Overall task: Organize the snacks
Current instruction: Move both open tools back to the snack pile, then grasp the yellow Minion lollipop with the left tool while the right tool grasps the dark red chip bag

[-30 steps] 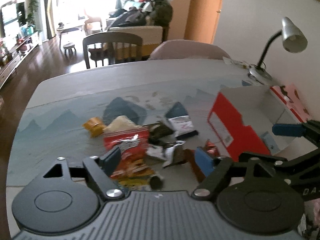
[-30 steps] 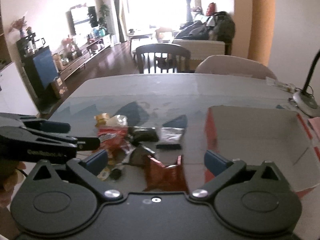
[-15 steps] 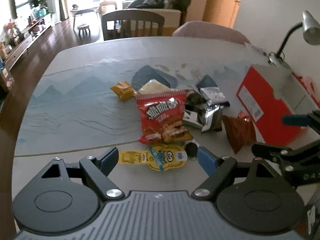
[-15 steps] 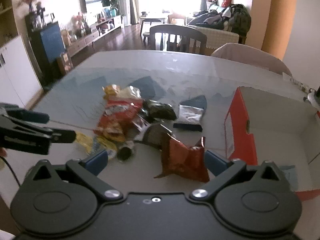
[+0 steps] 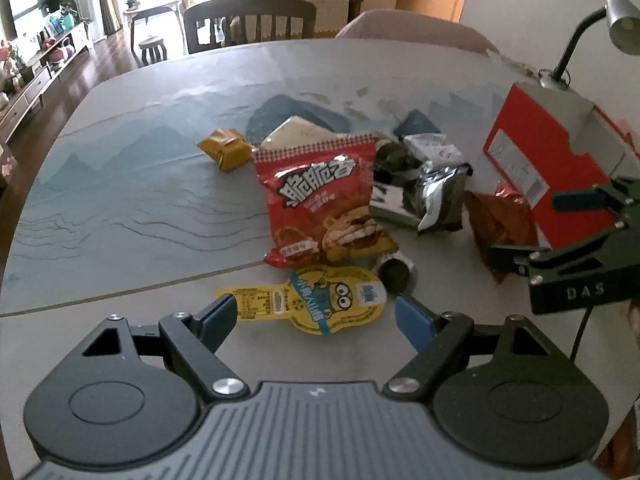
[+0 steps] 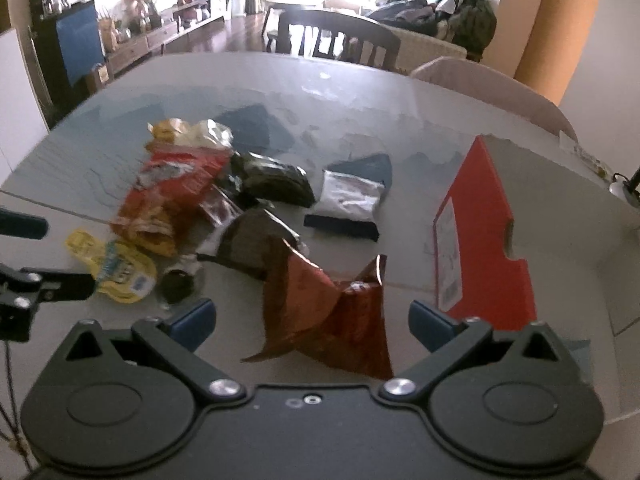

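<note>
Both claws have dropped toward the snack pile since the earlier frames, so the packets now fill far more of each view. The bench [image 5: 120, 208] carries everything, with the red box [image 6: 484, 240] standing open at the right edge of the heap, presumably the place the snacks are meant to go. The big red chip bag [image 5: 324, 204] lies flat in the middle, half covering its neighbours. The brown crumpled packet [image 6: 336, 312] sits nearest the box, directly ahead of the right claw [image 6: 312, 320], whose jaws stand wide apart and empty, framing it for a likely pick. The yellow cartoon pouch [image 5: 320, 300] lies between the fingers of the left claw [image 5: 316, 320], also spread and untouched.
</note>
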`<state>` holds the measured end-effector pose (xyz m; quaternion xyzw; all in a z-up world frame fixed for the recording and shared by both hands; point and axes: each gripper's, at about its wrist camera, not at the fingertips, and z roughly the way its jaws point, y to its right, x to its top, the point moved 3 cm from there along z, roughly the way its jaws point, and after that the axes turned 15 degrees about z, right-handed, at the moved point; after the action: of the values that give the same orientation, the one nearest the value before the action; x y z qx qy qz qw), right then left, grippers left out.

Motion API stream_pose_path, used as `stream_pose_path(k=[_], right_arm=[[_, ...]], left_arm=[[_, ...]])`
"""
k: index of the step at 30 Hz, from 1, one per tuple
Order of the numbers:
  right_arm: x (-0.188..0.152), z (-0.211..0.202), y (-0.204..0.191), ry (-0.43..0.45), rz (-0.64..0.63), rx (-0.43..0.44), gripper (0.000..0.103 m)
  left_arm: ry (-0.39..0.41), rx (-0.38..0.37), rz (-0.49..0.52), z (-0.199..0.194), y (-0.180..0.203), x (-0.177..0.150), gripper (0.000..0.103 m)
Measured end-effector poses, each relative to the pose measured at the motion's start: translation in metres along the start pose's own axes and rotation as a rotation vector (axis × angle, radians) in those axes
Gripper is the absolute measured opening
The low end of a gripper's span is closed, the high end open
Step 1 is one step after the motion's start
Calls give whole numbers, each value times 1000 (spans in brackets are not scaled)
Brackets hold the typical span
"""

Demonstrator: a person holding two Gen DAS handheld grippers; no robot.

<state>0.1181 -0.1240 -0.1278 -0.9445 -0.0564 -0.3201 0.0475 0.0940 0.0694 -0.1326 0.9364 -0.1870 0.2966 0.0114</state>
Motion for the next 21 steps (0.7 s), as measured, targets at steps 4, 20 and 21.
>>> stream_pose_path(k=[4,20,21], right_arm=[[0,12,0,-26,-20,-5,102],[2,35,7,-126,40,5,89],[2,35,6,-126,38,4,88]], left_arm=[[-32,-5,32,12,-3,0,86],[-79,-228,526,46,-6,8,86],[-88,-236,538,49,-7,8,86]])
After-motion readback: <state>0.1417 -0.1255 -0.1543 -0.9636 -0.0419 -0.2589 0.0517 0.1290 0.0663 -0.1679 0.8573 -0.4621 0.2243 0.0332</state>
